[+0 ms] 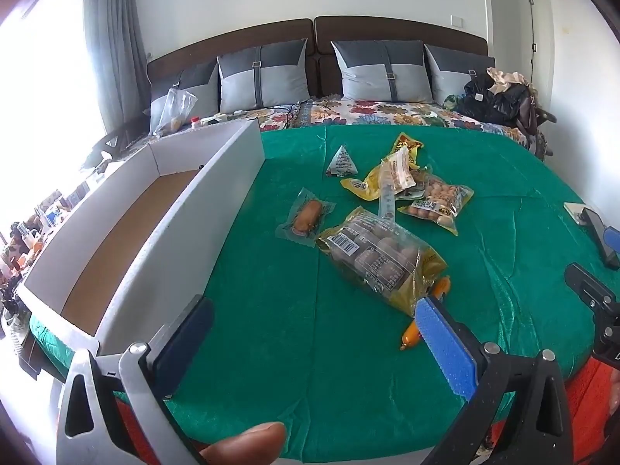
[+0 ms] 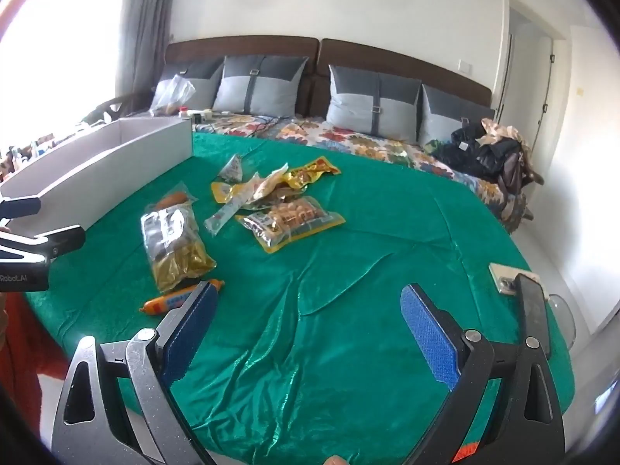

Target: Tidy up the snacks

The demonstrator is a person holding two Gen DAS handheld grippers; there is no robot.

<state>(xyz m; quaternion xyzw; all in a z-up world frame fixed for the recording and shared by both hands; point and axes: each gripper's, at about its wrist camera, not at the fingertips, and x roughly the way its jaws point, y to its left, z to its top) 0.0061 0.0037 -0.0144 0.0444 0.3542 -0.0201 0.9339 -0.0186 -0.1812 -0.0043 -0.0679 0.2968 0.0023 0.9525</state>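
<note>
Several snack packets lie on the green cloth (image 1: 271, 329): a clear bag of brown snacks (image 1: 381, 261), (image 2: 174, 244), an orange sausage stick (image 1: 420, 323), (image 2: 182, 296), a small sealed sausage (image 1: 306, 217), a bag of round nuts (image 1: 440, 203), (image 2: 290, 219), yellow packets (image 1: 391, 170), (image 2: 306, 172) and a triangular packet (image 1: 341, 161). A long white box (image 1: 162, 240), (image 2: 97, 170) with a brown floor stands empty at the left. My left gripper (image 1: 314, 329) is open above the cloth, near the box. My right gripper (image 2: 306, 321) is open and empty over bare cloth.
The bed has a brown headboard and grey pillows (image 1: 263, 75) at the back. A pile of dark clothes (image 1: 500, 97) lies at the back right. A small flat card (image 2: 507, 277) sits at the right edge. A plastic bag (image 1: 176, 110) lies behind the box.
</note>
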